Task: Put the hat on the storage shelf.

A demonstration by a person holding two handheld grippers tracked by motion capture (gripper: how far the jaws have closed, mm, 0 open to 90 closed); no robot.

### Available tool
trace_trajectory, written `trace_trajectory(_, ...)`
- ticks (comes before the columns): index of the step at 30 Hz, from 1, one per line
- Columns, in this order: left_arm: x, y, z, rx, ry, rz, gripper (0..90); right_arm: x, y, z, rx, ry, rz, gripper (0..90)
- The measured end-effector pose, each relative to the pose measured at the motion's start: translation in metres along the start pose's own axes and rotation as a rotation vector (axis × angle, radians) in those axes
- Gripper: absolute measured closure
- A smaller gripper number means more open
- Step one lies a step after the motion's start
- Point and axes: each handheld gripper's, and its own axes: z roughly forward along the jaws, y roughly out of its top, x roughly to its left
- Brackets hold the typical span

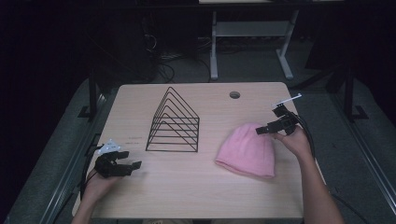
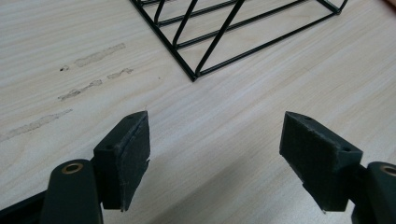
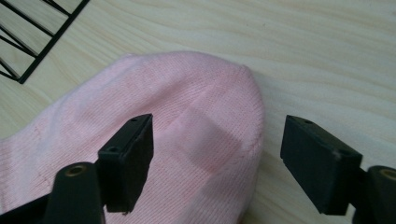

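On the right side, the right gripper (image 3: 217, 161) hovers with jaws apart over the soft, light pink hat (image 3: 154, 135); pinch its top. The left gripper (image 2: 215, 158) is also apart.

Your light wooden table (image 1: 187, 186) stands in a dim room, a round cable hole (image 1: 235, 95) near its one o'clock corner. At twelve o'clock a white desk frame (image 1: 247, 32) rises from grey floor (image 1: 252, 70); tangled cables (image 1: 161, 58) lie toward eleven.

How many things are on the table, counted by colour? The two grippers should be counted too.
Black: 3 — wire rack, left gripper, right gripper
Pink: 1 — knitted hat
Total: 4
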Motion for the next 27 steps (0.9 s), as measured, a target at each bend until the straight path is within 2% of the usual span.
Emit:
trace_trajectory(3, -0.001, 0.0, 0.0, -0.002, 0.002, -0.001, 24.6, -0.004, 0.0, 0.004, 0.013, 0.008, 0.016, 27.9)
trace_trajectory(4, -0.001, 0.0, 0.0, -0.003, 0.002, 0.013, 24.6, -0.006, 0.0, 0.006, 0.013, 0.015, 0.019, 30.6)
trace_trajectory(5, -0.001, 0.0, 0.0, -0.002, 0.001, 0.012, 24.6, -0.009, -0.001, 0.01, 0.021, 0.029, 0.041, 32.7)
trace_trajectory(17, 0.0, -0.001, 0.001, 0.008, 0.001, 0.006, 24.6, -0.016, -0.004, 0.024, 0.065, 0.061, 0.075, 49.4)
trace_trajectory(23, -0.001, -0.002, 0.002, 0.012, -0.001, 0.002, 24.6, -0.016, -0.005, 0.029, 0.064, 0.077, 0.08, 54.6)
trace_trajectory(24, -0.001, -0.002, 0.002, 0.012, -0.001, 0.002, 24.6, -0.017, -0.007, 0.03, 0.054, 0.088, 0.098, 57.4)
trace_trajectory(26, -0.001, -0.002, 0.003, 0.012, 0.001, 0.001, 24.6, -0.018, -0.008, 0.03, 0.05, 0.093, 0.103, 58.5)
trace_trajectory(27, 0.0, -0.002, 0.003, 0.013, 0.002, 0.002, 24.6, -0.019, -0.01, 0.031, 0.041, 0.105, 0.119, 62.4)
